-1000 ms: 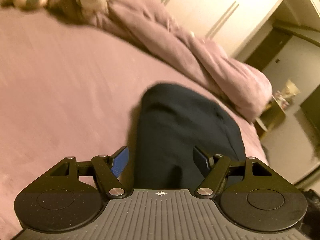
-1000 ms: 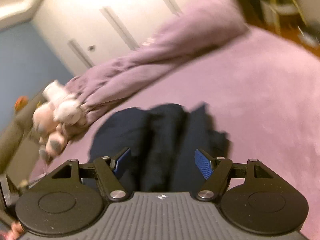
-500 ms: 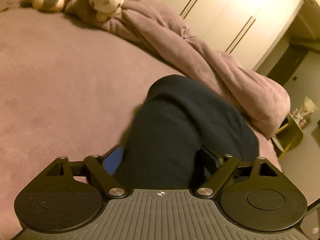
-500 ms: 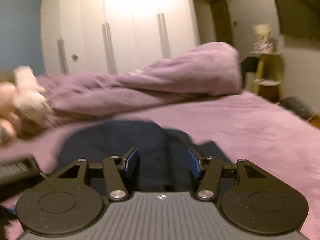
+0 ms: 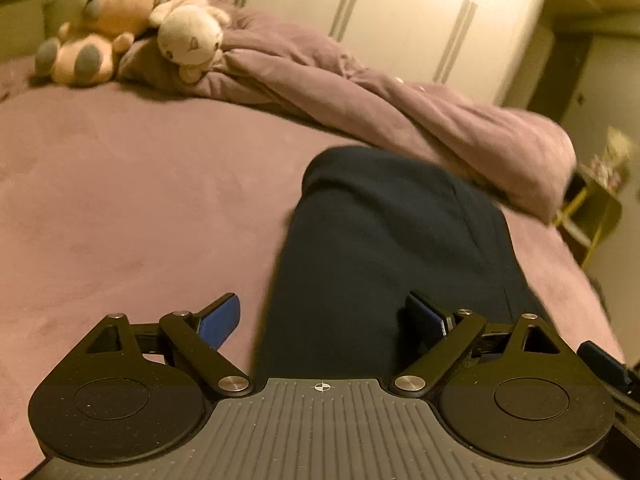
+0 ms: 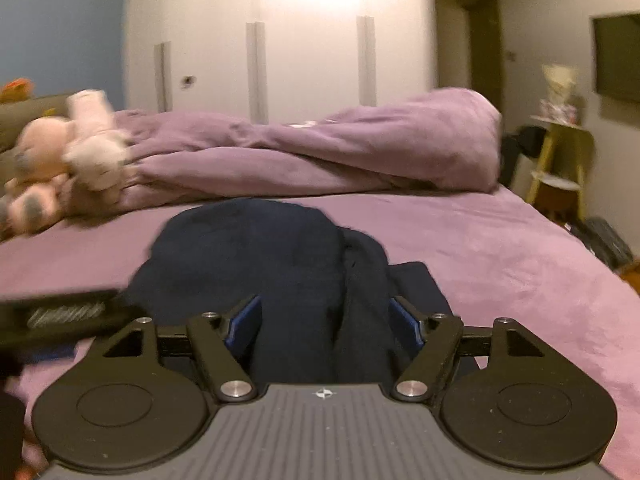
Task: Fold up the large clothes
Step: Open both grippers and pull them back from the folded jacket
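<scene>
A dark navy garment (image 5: 392, 248) lies on the purple bed, folded into a long narrow shape. In the right wrist view the garment (image 6: 260, 264) shows bunched, with a fold ridge on its right. My left gripper (image 5: 324, 320) is open, its blue pads on either side of the garment's near end. My right gripper (image 6: 324, 320) is open too, its pads straddling the near edge of the cloth without pinching it. The left gripper's body (image 6: 60, 316) shows blurred at the left of the right wrist view.
A rumpled purple duvet (image 6: 320, 152) runs along the far side of the bed. Stuffed toys (image 5: 132, 24) lie at the far left. White wardrobe doors (image 6: 312, 40) stand behind. A yellow stool (image 6: 560, 168) stands off the bed's right edge.
Both grippers have come down and level toward the garment's near end. The right view swung from a tilted look to a level one; both stay open.
</scene>
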A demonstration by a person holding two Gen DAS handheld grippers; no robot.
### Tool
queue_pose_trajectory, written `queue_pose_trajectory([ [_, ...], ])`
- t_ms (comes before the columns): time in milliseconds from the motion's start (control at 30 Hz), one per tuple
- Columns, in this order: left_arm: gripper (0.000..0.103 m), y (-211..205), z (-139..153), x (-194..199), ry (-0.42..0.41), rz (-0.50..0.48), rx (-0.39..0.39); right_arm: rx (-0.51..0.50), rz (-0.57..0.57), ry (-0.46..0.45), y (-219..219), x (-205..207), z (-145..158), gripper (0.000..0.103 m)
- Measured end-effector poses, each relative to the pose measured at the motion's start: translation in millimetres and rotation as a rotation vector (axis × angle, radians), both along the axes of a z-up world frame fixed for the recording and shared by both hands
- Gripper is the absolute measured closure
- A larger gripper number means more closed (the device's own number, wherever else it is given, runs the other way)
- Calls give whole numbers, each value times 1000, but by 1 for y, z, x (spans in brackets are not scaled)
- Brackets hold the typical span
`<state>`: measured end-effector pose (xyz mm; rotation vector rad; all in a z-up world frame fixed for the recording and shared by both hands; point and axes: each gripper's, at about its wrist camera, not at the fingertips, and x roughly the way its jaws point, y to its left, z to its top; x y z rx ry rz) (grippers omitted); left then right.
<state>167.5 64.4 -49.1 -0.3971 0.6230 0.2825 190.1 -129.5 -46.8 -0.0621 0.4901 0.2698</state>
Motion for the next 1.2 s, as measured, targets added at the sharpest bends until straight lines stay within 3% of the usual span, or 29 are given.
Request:
queue_pose_trajectory([
  [167,6,-7,-15,-14,80,-53,-1,-130,23,66,-4,-26,-28,32],
  [267,4,-13,-18,-13,118,-97,80,-196,45,84,-1,-23,-37,25],
  [467,4,-19,16,-37,168,-127,100,-247,43,163,5,-38,0,20],
  [633,4,-33,19,-79,235,-189,156,-289,49,376,-7,-79,0,4],
  [800,4,-26,10,-101,370,-202,51,-205,6,544,-23,-106,5,4],
  [1000,4,-20,37,-113,345,-191,42,-204,-59,521,-22,-112,35,4],
  [1200,3,-33,54,-123,327,-175,188,-152,-77,468,-24,-115,57,4],
])
